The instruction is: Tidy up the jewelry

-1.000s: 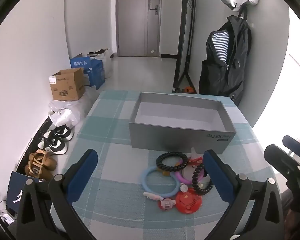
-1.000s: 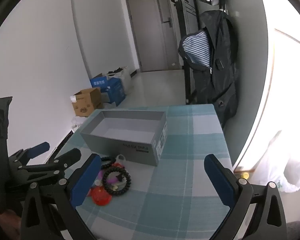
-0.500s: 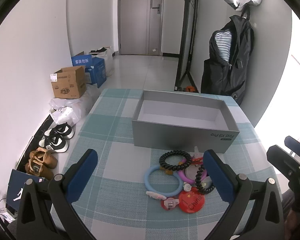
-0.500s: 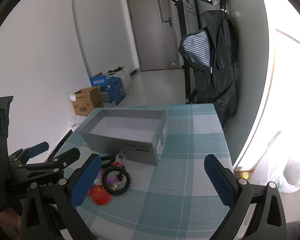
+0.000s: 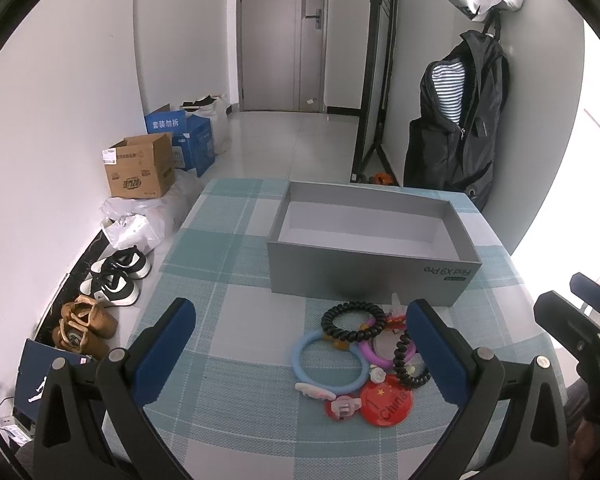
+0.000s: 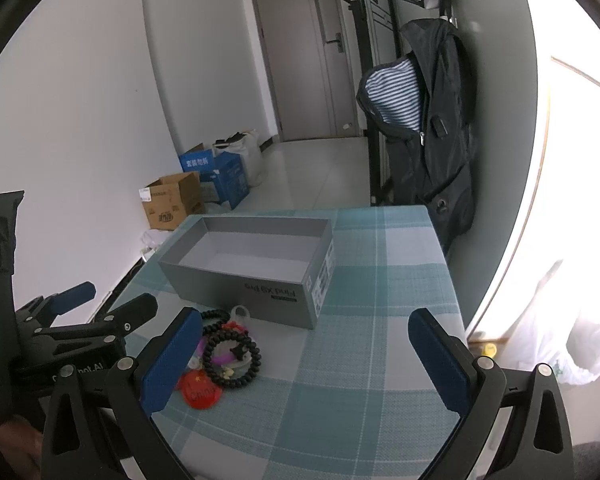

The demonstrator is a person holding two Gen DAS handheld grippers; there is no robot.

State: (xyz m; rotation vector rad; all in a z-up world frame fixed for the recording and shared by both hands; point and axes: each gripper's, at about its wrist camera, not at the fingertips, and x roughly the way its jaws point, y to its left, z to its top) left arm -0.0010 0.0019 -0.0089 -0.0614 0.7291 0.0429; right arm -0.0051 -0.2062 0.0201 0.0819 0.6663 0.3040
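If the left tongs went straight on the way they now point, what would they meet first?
Most likely the pile of jewelry: the left tongs, wide open and holding nothing, frame the blue ring and the black coil bracelet on the table. The grey box lies behind them. Depth is uncertain through the fisheye.

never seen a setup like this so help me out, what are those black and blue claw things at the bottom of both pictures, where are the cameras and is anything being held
The claws are handheld two-finger grippers, one in each of a person's hands; there is no robot arm. Each picture comes from a fisheye camera on one gripper, looking forward along its fingers.

The left gripper and the right gripper are both open and hold nothing.

On the checked tablecloth stands an open grey box, empty inside. In front of it lies a pile of jewelry: a black coil band, a blue ring, a purple ring, a black bead bracelet and a red round badge.

Beyond the table are cartons, shoes and a hanging jacket.
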